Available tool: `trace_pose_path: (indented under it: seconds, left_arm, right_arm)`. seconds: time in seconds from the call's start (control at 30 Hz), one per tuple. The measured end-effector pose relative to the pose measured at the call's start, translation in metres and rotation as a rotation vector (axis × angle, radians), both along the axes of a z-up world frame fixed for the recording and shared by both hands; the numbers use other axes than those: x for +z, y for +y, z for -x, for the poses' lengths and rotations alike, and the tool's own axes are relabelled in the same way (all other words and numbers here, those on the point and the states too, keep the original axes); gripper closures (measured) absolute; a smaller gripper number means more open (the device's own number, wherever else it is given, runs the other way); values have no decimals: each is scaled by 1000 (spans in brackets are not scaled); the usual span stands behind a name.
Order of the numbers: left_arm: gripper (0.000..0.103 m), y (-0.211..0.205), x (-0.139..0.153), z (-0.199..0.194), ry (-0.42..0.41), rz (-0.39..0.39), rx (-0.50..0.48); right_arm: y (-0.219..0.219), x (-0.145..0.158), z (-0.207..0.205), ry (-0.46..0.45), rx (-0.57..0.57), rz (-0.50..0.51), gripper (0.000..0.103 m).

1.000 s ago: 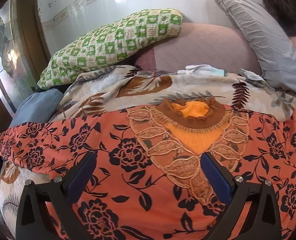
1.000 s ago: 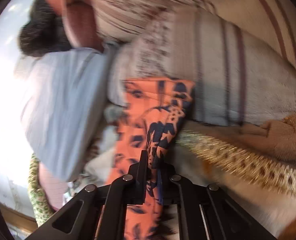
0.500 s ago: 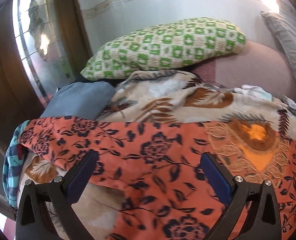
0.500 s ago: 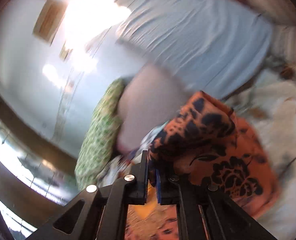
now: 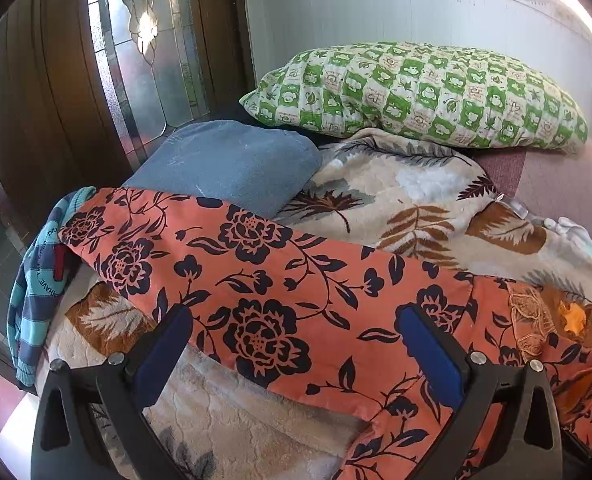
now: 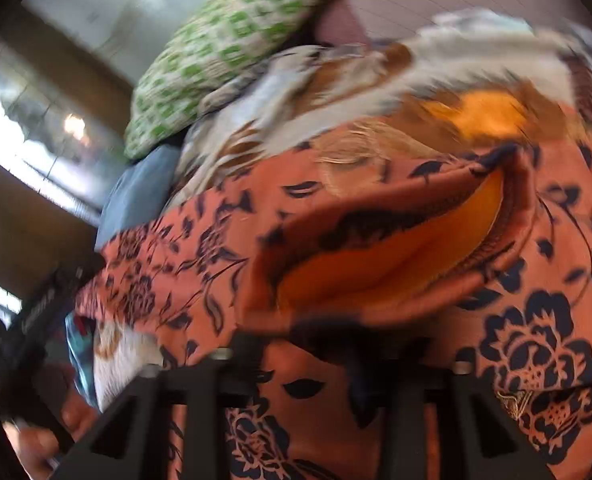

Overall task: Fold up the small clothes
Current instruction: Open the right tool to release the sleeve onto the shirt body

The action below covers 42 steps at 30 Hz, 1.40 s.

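Observation:
An orange garment with dark flowers (image 5: 256,272) lies spread on a leaf-print blanket (image 5: 415,184). Its long sleeve reaches left toward the bed's edge, and its embroidered neck (image 5: 535,316) is at the far right. My left gripper (image 5: 296,344) hovers open over that sleeve, with cloth under the gap but none pinched. In the blurred right wrist view, the other sleeve (image 6: 375,248) lies folded over the garment's body, its orange lining showing. My right gripper (image 6: 327,364) is just behind it, jaws opening and pads off the cloth. The left gripper (image 6: 44,304) shows at that view's left edge.
A green checked pillow (image 5: 415,92) leans on the tiled wall behind. A blue folded cloth (image 5: 224,164) lies at the back left. A teal striped garment (image 5: 36,292) hangs over the bed's left edge. A wooden door with patterned glass (image 5: 144,60) stands to the left.
My right gripper swung the pinched sleeve across onto the garment's body, then its jaws parted. My left gripper moved left along the other sleeve, still open.

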<state>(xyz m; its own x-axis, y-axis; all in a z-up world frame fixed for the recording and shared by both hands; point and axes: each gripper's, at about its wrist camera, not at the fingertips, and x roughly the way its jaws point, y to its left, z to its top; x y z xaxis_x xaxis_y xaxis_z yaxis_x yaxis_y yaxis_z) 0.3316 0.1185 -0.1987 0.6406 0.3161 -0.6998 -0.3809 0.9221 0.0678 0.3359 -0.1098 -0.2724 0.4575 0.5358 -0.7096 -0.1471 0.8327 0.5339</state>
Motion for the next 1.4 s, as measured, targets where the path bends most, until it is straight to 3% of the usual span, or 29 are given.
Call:
trace_pose_path:
  seconds: [0.13, 0.3, 0.37, 0.47, 0.6, 0.7, 0.77, 0.83, 0.9, 0.97, 1.0, 1.13, 1.2, 1.3, 1.4]
  left_arm:
    - [0, -9, 1, 0, -3, -9, -29]
    - [0, -17, 3, 2, -10, -1, -63]
    - [0, -22, 2, 1, -12, 25, -89]
    - [0, -39, -4, -4, 1, 60, -153]
    - [0, -72, -19, -13, 64, 122, -286]
    - [0, -95, -41, -24, 153, 56, -304]
    - [0, -109, -63, -33, 255, -33, -305]
    - [0, -115, -81, -37, 330, -77, -299]
    - [0, -117, -83, -34, 312, -93, -290]
    - [0, -122, -84, -32, 310, -127, -286]
    - [0, -124, -85, -29, 296, -139, -284]
    - [0, -119, -88, -18, 239, -82, -247]
    - [0, -113, -88, -21, 249, -45, -253]
    - [0, -107, -82, -30, 317, -1, -293]
    - [0, -100, -65, -24, 272, 37, -284]
  right_arm:
    - [-5, 18, 7, -45, 109, -56, 40]
    - [-69, 39, 30, -128, -8, -153, 40]
    - [-98, 47, 38, -138, -99, -93, 40]
    - [-133, 39, 43, -103, -217, 94, 40]
    - [-186, 22, 45, -21, -331, 162, 43]
    - [-206, 5, 44, 33, -382, 243, 48]
    - [-220, -12, 39, 139, -373, 283, 56]
    - [-219, -10, 36, 130, -366, 316, 59]
    - [-216, -10, 32, 149, -356, 331, 58]
    - [-212, -13, 30, 124, -339, 304, 41]
    - [-207, -13, 30, 110, -332, 300, 37]
    - [-176, -19, 24, 91, -250, 429, 15]
    - [-169, -20, 23, 91, -256, 479, 14]
    - [-175, -16, 25, 107, -281, 444, 14]
    - [-189, -1, 29, 85, -321, 331, 28]
